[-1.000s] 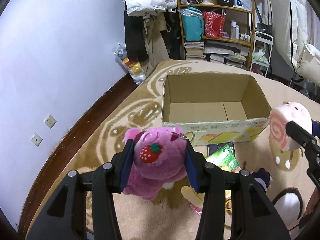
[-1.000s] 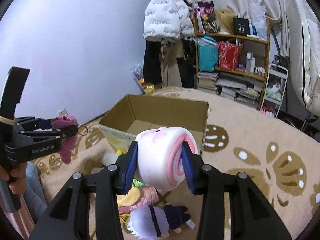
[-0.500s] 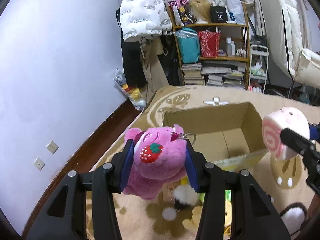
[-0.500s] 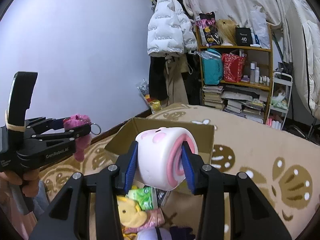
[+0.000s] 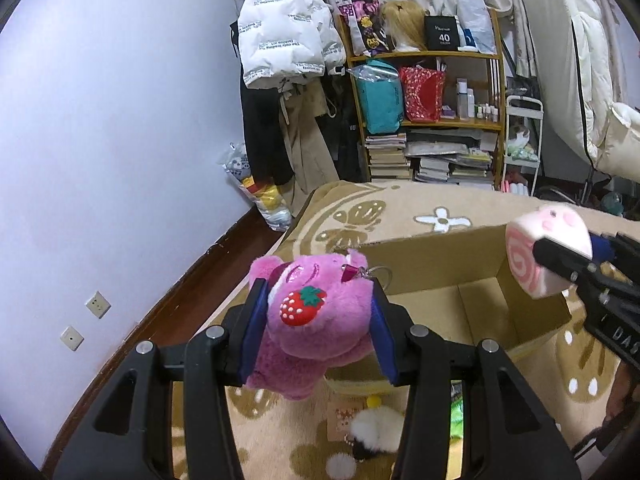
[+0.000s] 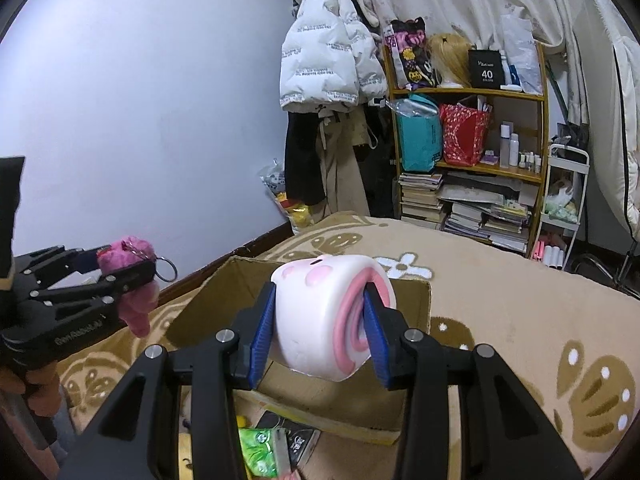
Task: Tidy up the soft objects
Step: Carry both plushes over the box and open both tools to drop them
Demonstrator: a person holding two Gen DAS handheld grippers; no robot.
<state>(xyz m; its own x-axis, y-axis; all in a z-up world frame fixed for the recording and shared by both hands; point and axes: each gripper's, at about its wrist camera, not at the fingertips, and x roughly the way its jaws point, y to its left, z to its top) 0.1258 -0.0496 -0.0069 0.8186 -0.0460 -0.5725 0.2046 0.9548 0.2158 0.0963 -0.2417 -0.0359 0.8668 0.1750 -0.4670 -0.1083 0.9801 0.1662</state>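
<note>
The left hand-held gripper (image 5: 318,332) is clamped on a fuzzy magenta plush bear with a red strawberry patch (image 5: 316,320), its blue pads (image 5: 253,330) pressing both sides of the toy, which hangs in the air above the near left corner of the box; a metal key ring (image 5: 382,274) juts from the top of the bear. The right hand-held gripper (image 6: 320,330) is clamped on a white cylindrical plush shaped like a swirl cake roll with a pink spiral end and a small pink face (image 6: 334,320), held above the near rim of the box. Each tool shows in the other's view: the right one at the right edge of the left wrist view with the cake roll, the left one at the left edge of the right wrist view with the bear.

Below them, on the beige carpet with brown butterfly and flower shapes (image 6: 520,280), lie a white and black fluffy toy (image 5: 376,428) and a bright green packet (image 6: 258,454), just in front of the open brown cardboard box (image 5: 460,312), whose inside looks bare where it shows.

Farther back stand a wooden shelf crammed with books, bags and bottles (image 5: 432,120) and a white puffer jacket hanging by the pale wall (image 5: 284,44)
</note>
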